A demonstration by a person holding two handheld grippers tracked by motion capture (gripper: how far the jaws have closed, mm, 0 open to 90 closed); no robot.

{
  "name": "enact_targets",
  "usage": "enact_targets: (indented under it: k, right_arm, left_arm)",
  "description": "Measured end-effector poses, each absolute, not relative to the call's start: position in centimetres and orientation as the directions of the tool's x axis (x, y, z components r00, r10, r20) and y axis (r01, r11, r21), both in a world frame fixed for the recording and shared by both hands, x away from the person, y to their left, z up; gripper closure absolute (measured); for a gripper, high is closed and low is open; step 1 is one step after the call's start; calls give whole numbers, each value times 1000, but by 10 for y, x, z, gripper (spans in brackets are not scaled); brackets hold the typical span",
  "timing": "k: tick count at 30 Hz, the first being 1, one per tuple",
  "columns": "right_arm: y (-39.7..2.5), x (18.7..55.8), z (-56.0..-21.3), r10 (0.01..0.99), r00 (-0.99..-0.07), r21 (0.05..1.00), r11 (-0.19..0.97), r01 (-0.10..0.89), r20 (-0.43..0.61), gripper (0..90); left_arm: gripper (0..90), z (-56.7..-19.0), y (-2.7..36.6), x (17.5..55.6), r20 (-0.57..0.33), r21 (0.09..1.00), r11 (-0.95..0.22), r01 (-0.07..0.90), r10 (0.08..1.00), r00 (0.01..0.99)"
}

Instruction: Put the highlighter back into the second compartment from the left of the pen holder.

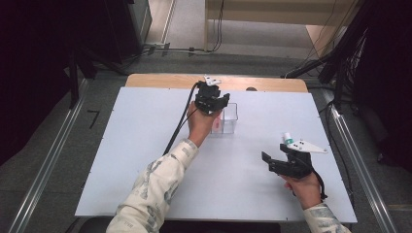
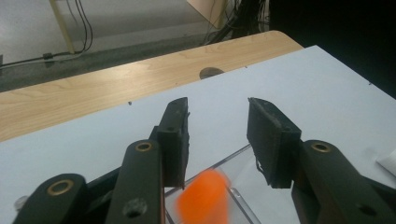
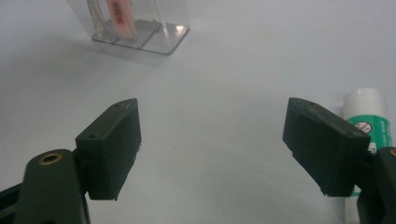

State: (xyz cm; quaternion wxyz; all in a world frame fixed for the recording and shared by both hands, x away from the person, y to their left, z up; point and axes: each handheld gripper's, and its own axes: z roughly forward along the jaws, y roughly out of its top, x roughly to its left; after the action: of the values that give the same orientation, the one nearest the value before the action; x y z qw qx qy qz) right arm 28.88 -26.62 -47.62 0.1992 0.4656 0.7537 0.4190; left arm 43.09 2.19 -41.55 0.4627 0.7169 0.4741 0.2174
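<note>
A clear plastic box [image 1: 229, 118] stands at the middle of the white table, and something pinkish [image 1: 217, 124] shows inside it. My left gripper [image 1: 217, 103] hovers just over the box's left side, open. In the left gripper view, a blurred orange piece [image 2: 204, 197] sits below the parted left gripper [image 2: 218, 107], at the box's rim [image 2: 232, 160], touching neither jaw. My right gripper [image 1: 275, 152] is open near the table's right side, with nothing between its jaws. A white-capped, green-labelled glue stick [image 3: 368, 114] lies just outside one jaw of the right gripper [image 3: 213, 109]. Farther off is the box [image 3: 154, 28].
The white tabletop [image 1: 145, 145] has a wooden strip [image 1: 165, 80] along its far edge with a dark hole [image 2: 211, 73] in it. A black cable [image 1: 179, 127] trails from the left gripper across the table. Metal rails [image 1: 48, 160] run along both sides on the floor.
</note>
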Motion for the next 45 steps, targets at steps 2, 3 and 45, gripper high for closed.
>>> enact_targets:
  k: [2,3,45]
  right_arm:
    - [-266,289,-476,869,-487,816,216,535,89,181]
    - [-266,289,-476,869,-486,816,216,536,89,181]
    - [-263,290,-478,876,-478,807,231,543,71,180]
  left_arm:
    - [559,-415,25,429,-125,869,-125,479,881,456]
    - [550,-415,26,427,-128,869,-124,479,879,459]
    - [272,-436,100,332,-141,877,-111,467,870,472]
